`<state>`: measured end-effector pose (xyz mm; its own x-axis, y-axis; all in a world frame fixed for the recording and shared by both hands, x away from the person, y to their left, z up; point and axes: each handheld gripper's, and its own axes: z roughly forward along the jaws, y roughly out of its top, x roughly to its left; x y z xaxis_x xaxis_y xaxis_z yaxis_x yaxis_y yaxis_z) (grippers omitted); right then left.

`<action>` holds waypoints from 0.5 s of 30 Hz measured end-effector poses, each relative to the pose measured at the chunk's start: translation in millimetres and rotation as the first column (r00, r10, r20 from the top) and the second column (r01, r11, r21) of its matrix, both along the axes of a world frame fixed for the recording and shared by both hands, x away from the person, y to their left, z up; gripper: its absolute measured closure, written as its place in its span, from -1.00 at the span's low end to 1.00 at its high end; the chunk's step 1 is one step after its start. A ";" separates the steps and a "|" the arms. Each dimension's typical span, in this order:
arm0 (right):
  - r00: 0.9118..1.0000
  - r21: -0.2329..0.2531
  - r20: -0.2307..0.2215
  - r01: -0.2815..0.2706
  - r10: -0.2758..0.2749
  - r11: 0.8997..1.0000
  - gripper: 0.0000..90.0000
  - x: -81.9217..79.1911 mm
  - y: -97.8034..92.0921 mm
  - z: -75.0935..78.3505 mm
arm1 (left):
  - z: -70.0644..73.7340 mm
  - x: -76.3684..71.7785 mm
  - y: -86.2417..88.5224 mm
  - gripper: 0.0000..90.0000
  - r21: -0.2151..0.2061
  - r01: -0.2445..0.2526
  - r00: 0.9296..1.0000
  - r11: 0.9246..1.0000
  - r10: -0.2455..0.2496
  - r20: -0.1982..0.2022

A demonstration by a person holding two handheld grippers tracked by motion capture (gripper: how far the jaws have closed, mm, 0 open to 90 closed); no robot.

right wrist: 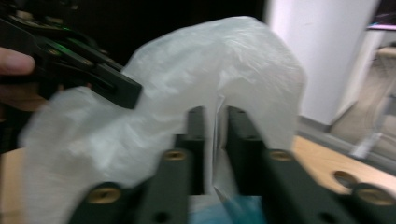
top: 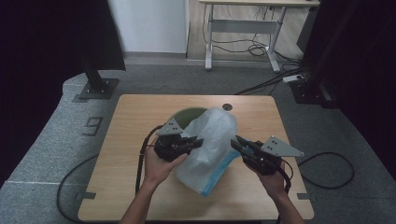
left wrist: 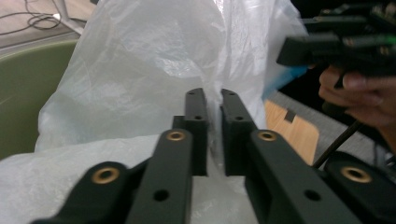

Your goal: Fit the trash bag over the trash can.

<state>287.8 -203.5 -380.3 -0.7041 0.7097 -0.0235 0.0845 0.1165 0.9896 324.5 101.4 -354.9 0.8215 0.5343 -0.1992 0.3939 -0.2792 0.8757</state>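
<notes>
Bag: a thin white plastic bag (top: 211,140) with a blue band at its lower edge, held up over the middle of the table (top: 140,186), just in front of a green bin (top: 187,115) and partly over its rim.
Left gripper: the left gripper (top: 198,142) pinches a fold of film on the bag's left side; in the left gripper view its jaws stand nearly together with film between them (left wrist: 214,105).
Right gripper: the right gripper (top: 236,142) clamps the bag's right side, jaws close on a thin fold (right wrist: 215,116).
Risk, slip: the film is slick and each hold is only a narrow fold, so a pull apart could draw it out of the jaws.
Risk, tear: thin plastic stretched between two pinch points may rip at the jaws.
Risk, collapse: if one side lets go, the bag likely slumps shut beside the bin.
Left hand: forearm comes in from the bottom edge, gripper aimed right, toward the bag.
Right hand: forearm enters at lower right, gripper aimed left and slightly up; both grippers sit at about the same height, facing each other.
</notes>
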 end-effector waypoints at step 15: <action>0.996 -0.022 0.035 0.083 -0.082 0.996 0.25 -53.8 -35.2 -27.4 | -4.3 13.1 13.3 0.98 -0.096 -0.059 0.997 0.994 0.054 -0.049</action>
<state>234.0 -238.8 -407.7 -0.6419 0.7641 -0.0638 0.0612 0.1339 0.9891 337.6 114.7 -359.2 0.7792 0.5557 -0.2899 0.4474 -0.1692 0.8782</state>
